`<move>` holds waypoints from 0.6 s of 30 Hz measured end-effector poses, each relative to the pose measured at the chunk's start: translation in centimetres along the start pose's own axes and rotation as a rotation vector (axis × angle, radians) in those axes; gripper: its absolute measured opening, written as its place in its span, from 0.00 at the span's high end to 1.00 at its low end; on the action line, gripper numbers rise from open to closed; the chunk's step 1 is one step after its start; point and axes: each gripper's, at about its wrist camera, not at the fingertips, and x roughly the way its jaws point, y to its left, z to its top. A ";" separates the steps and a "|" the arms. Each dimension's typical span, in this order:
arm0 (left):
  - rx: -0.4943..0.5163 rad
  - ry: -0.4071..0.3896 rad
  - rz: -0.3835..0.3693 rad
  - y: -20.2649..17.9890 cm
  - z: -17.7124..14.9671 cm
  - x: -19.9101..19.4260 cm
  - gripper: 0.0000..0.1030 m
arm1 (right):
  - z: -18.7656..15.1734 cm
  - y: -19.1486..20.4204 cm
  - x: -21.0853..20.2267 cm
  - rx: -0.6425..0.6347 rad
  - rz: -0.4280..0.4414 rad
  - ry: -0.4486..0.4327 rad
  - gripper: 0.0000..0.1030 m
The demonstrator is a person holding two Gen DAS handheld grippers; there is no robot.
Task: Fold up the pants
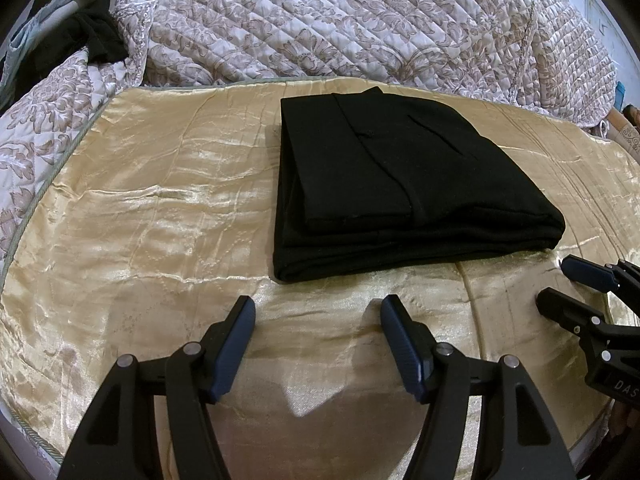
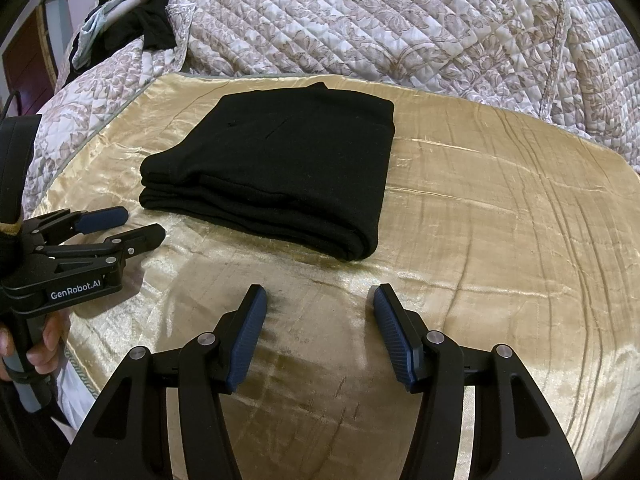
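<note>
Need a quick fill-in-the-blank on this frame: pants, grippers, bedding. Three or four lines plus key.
1. The pants are ____ in colour.
2. They lie folded on the ____ satin cover.
3. The left gripper and the right gripper both hold ____.
4. Behind the cover lies a quilted ____-patterned bedspread.

Missing words: black; gold; nothing; floral

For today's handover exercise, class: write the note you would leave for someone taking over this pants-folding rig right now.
Left tool: open, holds nothing, hovering over the gold satin cover just short of the pants.
Right tool: open, holds nothing, beside the left one.
Black pants: lying in a compact, layered rectangle mid-cover, touched by neither tool.
Done: the folding looks complete; edges sit fairly square.
Left: probably nothing, perhaps a final tidy or moving the stack. The dark clothes on the quilt at the back are untouched.
</note>
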 end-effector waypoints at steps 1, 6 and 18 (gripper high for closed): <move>0.000 0.000 0.000 0.0 0.0 0.0 0.34 | 0.0 0.0 0.0 -0.001 0.000 0.000 0.45; 0.000 0.000 0.001 0.0 -0.1 0.0 0.34 | -0.1 0.1 0.0 0.000 -0.001 0.000 0.45; 0.001 0.000 0.000 -0.1 0.0 0.0 0.34 | 0.0 0.1 0.2 -0.015 -0.006 -0.002 0.42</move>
